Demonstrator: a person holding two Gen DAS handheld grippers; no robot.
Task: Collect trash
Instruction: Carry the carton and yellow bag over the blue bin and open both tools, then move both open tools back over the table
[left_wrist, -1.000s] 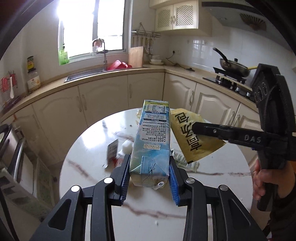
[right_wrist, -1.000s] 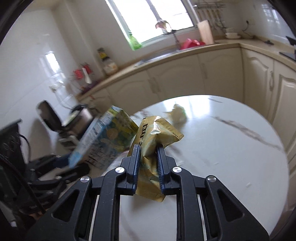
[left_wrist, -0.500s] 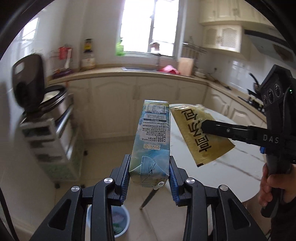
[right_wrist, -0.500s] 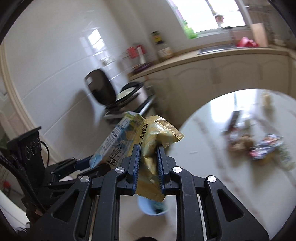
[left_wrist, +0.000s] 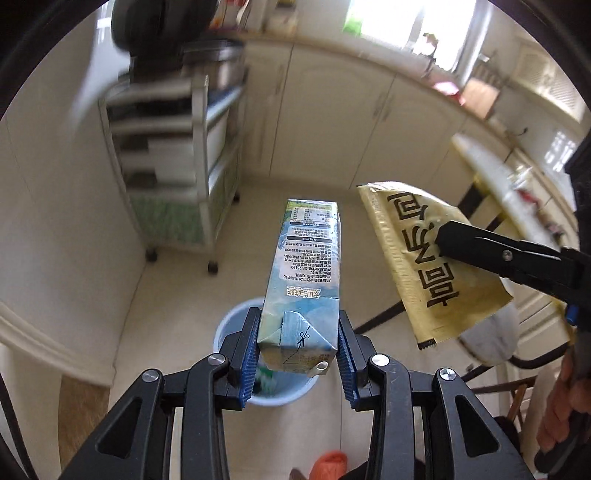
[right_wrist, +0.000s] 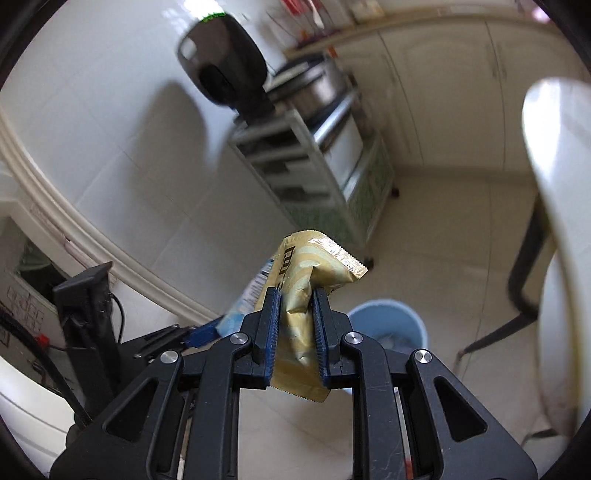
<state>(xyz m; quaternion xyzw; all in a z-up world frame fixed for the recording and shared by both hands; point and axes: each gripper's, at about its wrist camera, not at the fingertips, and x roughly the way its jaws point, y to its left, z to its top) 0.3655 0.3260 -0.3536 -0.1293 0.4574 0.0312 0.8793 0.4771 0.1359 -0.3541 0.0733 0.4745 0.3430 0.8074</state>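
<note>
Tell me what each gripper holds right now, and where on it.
Left gripper: milk carton, clamped across its folded end. Right gripper: gold snack wrapper, pinched across its crumpled middle.

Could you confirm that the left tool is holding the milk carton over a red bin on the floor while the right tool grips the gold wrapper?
Not quite: the bin is light blue, not red, as the left wrist view shows. The rest stands: the left tool holds the milk carton above it, and the right tool grips the gold wrapper.
</note>
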